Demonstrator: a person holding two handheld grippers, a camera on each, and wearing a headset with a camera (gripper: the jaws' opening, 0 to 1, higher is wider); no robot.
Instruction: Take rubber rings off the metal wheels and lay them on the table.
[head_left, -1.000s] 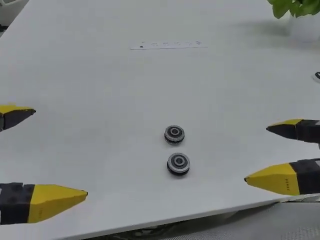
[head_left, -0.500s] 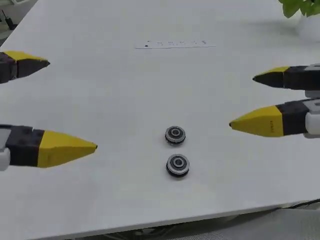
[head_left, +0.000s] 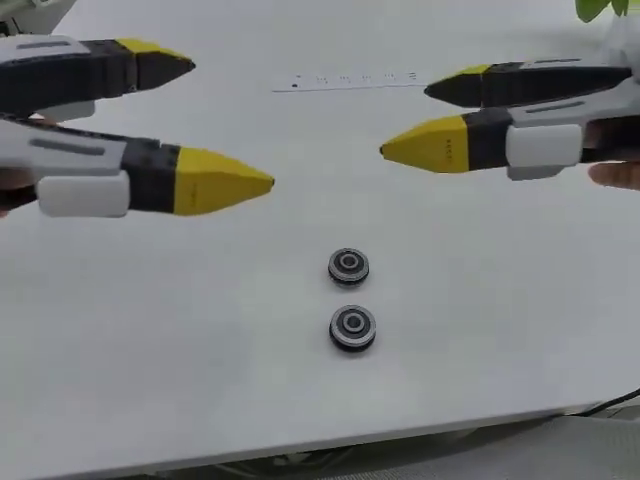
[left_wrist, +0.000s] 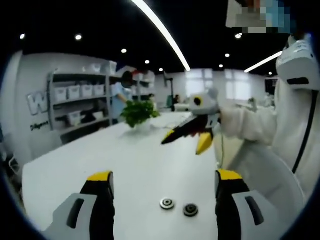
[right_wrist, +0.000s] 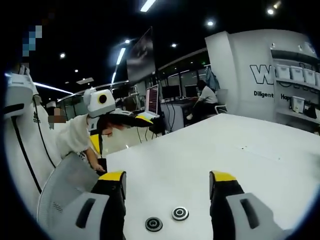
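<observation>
closer together now, left gripper (head_left: 232, 124) and right gripper (head_left: 403, 121) hover, jaws apart, near metal wheels (head_left: 348, 267).

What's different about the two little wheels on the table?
The nearer wheel lies closer to the front edge of the table, while the farther wheel sits further in. In both gripper views the nearer wheel looks darker, and the farther wheel shows a brighter silver face. Both are round and dark-rimmed, about the same size, and they lie flat with a small gap between them.
</observation>
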